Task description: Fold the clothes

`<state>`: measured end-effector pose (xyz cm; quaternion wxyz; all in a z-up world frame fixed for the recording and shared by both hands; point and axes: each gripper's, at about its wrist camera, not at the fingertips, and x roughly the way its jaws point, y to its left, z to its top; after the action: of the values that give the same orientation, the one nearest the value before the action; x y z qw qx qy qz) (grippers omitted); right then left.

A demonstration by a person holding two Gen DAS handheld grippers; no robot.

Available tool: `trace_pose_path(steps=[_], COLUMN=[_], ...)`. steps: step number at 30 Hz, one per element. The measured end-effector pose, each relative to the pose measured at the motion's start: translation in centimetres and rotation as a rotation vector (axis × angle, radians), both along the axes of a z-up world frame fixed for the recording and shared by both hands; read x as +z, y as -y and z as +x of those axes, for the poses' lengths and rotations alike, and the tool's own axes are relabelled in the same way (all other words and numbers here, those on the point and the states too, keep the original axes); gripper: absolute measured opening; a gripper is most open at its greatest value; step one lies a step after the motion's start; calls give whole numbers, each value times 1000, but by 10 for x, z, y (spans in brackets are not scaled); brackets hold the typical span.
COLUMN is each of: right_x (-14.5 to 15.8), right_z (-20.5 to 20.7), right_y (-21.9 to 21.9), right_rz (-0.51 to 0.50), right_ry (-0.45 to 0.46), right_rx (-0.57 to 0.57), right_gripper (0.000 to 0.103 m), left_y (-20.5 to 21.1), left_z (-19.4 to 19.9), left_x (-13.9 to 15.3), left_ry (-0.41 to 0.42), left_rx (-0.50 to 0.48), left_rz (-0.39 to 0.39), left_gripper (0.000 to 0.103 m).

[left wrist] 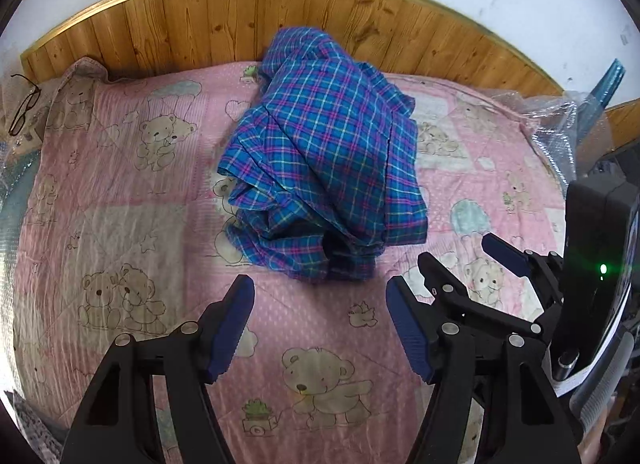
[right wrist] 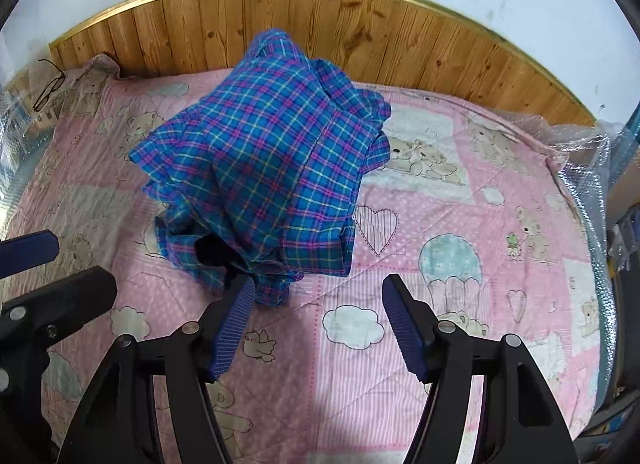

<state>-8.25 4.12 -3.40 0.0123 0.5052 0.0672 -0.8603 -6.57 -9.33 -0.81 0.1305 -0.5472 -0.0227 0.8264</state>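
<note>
A blue plaid garment [left wrist: 324, 159] with pink and yellow lines lies crumpled in a heap on a pink teddy-bear quilt [left wrist: 120, 191]; the same plaid garment [right wrist: 260, 167] fills the middle of the right wrist view. My left gripper [left wrist: 320, 296] hovers open just short of the heap's near edge, nothing between its blue pads. My right gripper [right wrist: 318, 296] is open too, its left fingertip close to the garment's near hem. The right gripper [left wrist: 464, 260] also shows at the right of the left wrist view, and the left gripper [right wrist: 60, 264] at the left edge of the right wrist view.
A wooden headboard [left wrist: 256, 19] with a gold rim runs behind the quilt under a white wall. A pair of glasses [left wrist: 24, 103] lies at the far left. Crinkled clear plastic [left wrist: 556, 119] bunches along the right edge. The pink quilt [right wrist: 460, 223] extends right of the garment.
</note>
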Motion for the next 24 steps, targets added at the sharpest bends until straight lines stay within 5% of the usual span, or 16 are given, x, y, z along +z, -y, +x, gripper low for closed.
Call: trace_pose_path(steps=[11, 12, 13, 14, 19, 22, 24], right_x=[-61, -67, -72, -76, -69, -66, -69], right_z=[-47, -49, -51, -52, -53, -69, -87], right_y=[-38, -43, -50, -58, -111, -124, -114], right_rz=[-66, -76, -92, -119, -390, -532, -648], right_ry=[115, 127, 142, 154, 115, 121, 144], right_rx=[12, 7, -2, -14, -43, -45, -15], right_gripper=[67, 67, 67, 67, 67, 69, 72], left_y=[-57, -60, -63, -60, 16, 93, 122], left_z=[-101, -110, -119, -128, -106, -69, -50], left_x=[-75, -81, -88, -91, -22, -20, -57], left_ry=[76, 72, 67, 73, -115, -98, 33], left_rx=[14, 13, 12, 17, 236, 440, 500], left_rz=[-160, -154, -147, -106, 132, 151, 127], left_gripper=[69, 52, 9, 2, 0, 0, 0])
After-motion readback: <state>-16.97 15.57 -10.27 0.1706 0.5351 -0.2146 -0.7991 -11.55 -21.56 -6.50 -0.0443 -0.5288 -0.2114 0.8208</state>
